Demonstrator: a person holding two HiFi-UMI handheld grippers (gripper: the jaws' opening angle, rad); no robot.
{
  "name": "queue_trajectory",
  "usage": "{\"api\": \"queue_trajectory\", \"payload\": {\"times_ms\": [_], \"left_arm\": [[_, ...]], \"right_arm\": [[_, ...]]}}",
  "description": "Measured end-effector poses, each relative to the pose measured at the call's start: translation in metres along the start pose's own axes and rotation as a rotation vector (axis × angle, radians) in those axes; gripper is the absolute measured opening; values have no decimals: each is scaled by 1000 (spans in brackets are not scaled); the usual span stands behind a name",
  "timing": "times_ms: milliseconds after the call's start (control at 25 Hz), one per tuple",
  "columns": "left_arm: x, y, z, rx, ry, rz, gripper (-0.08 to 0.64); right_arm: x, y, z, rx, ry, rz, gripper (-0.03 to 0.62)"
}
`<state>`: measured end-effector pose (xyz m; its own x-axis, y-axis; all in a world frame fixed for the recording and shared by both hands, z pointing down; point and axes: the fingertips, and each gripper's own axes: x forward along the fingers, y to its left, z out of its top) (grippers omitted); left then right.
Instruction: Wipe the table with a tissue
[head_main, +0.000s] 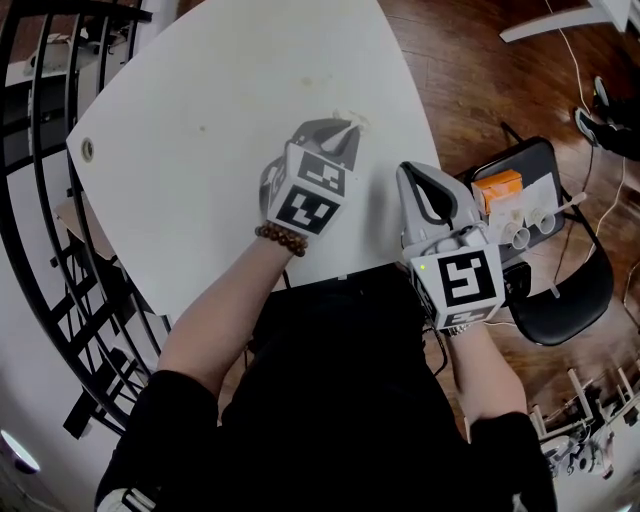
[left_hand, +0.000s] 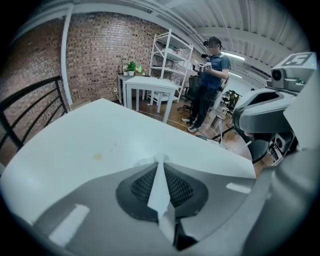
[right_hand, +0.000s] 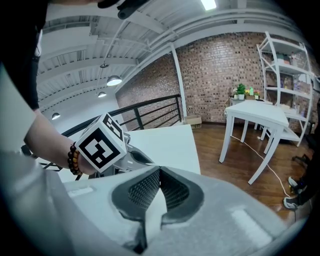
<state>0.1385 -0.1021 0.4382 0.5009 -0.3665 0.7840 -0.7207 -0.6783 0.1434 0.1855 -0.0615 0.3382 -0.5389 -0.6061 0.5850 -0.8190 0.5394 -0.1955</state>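
Observation:
The white table (head_main: 200, 150) fills the head view, with faint yellowish stains (head_main: 291, 70) on it. My left gripper (head_main: 346, 133) is over the table's right part, shut on a white tissue (head_main: 352, 119) that pokes out past its tips. In the left gripper view the tissue (left_hand: 160, 185) runs as a strip between the closed jaws, and a small yellow stain (left_hand: 97, 156) lies ahead on the table (left_hand: 75, 140). My right gripper (head_main: 413, 176) hovers at the table's right edge, shut, with nothing seen in it. The right gripper view shows its tips (right_hand: 159, 171) meeting, beside the left gripper's marker cube (right_hand: 100, 142).
A black chair (head_main: 565, 295) at the right carries an orange box (head_main: 498, 188) and white parts. A black railing (head_main: 40, 160) runs along the table's left. A person (left_hand: 207, 82) stands beyond the far edge, near a small white table (left_hand: 150, 87) and a shelf (left_hand: 172, 60).

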Motion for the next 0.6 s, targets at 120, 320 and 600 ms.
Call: {"api": "queue_trajectory", "payload": {"times_ms": [120, 320, 600], "left_arm": [[1, 1, 0, -9, -4, 2, 21], [1, 7, 3, -13, -8, 16, 21], [-3, 33, 19, -13, -22, 66, 21]], "right_arm": [[2, 2, -1, -2, 1, 7, -12], [4, 0, -7, 1, 13, 6, -12], [6, 2, -4, 2, -6, 20, -12]]}}
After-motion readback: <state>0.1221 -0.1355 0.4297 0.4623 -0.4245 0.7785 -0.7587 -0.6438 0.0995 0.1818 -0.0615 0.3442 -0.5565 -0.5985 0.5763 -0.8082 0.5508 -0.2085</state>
